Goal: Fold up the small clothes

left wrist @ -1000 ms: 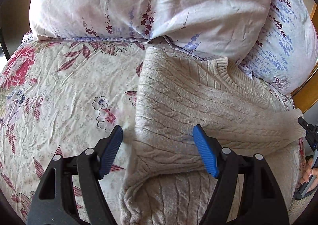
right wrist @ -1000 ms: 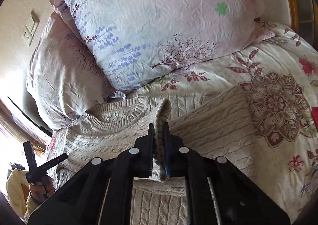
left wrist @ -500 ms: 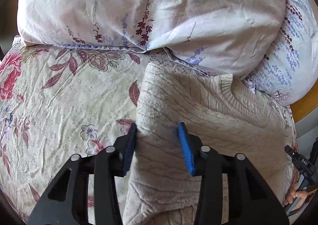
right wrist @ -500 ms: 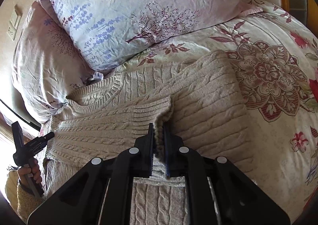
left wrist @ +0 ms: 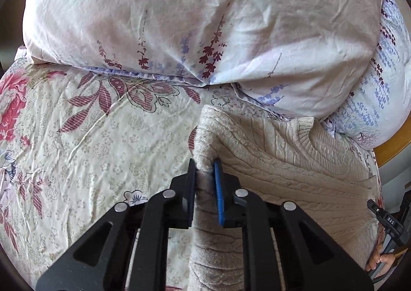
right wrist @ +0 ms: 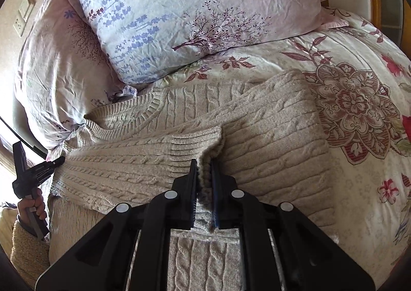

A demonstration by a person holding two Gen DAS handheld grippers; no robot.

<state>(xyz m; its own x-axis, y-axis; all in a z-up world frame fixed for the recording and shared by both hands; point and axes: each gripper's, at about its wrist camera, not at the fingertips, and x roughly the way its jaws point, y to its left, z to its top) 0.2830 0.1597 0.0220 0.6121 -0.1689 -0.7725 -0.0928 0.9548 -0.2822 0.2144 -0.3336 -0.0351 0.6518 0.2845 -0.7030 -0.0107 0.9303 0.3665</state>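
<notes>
One sweater (right wrist: 269, 137), two pillows (right wrist: 195, 8). Left tool (left wrist: 205, 165) closing on sweater edge; right tool (right wrist: 204, 165) clamped on cuff.

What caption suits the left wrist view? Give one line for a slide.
Left gripper closing on a folded edge of the beige cable-knit sweater spread on a floral bedspread below the pillows.

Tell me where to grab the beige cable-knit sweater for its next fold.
Probably the beige cable-knit sweater at its folded side edge, where the left gripper is closing, coming from the bedspread side: that doubled ridge stands up. The right gripper pinches the ribbed cuff.
</notes>
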